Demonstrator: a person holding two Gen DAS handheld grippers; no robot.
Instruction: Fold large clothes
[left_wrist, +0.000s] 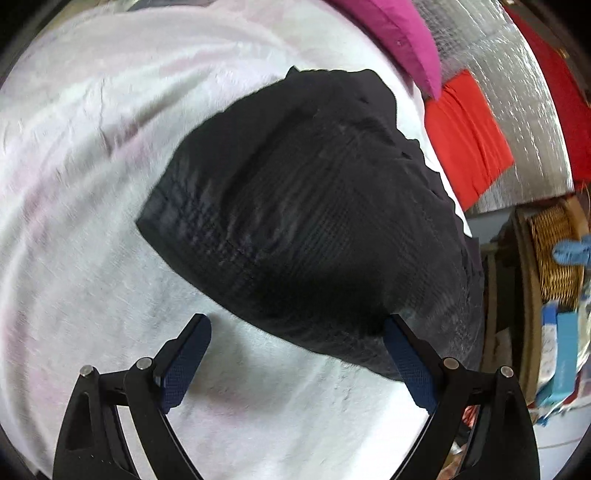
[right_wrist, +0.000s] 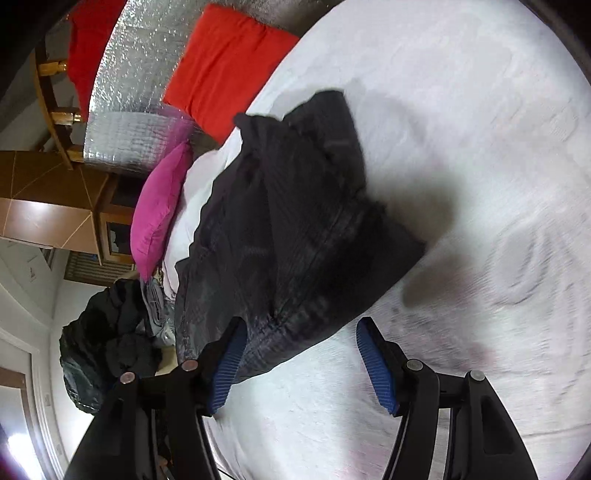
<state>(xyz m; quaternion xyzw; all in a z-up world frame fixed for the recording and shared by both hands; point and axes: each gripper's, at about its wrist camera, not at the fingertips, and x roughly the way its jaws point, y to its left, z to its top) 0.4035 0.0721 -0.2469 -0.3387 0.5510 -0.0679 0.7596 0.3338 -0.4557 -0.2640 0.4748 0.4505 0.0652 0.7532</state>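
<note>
One black garment (left_wrist: 314, 206), already folded into a compact bundle, lies on the white bed cover (left_wrist: 92, 184), directly ahead of both grippers. Its long axis runs diagonally away from the left gripper (left_wrist: 295, 354), whose fingers are spread wide and hold nothing; the right finger tip sits at the bundle's near edge. The right gripper (right_wrist: 301, 350) is likewise spread and empty, its left finger against the near hem, so it seems slightly nearer. Counted: one magenta pillow (right_wrist: 159, 206), two red cushions (right_wrist: 225, 62), one dark clothes heap (right_wrist: 107, 339).

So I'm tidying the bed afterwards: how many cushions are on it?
2: a red cushion against the silver wall, a pink cushion beside it. Others may be hidden.
</note>
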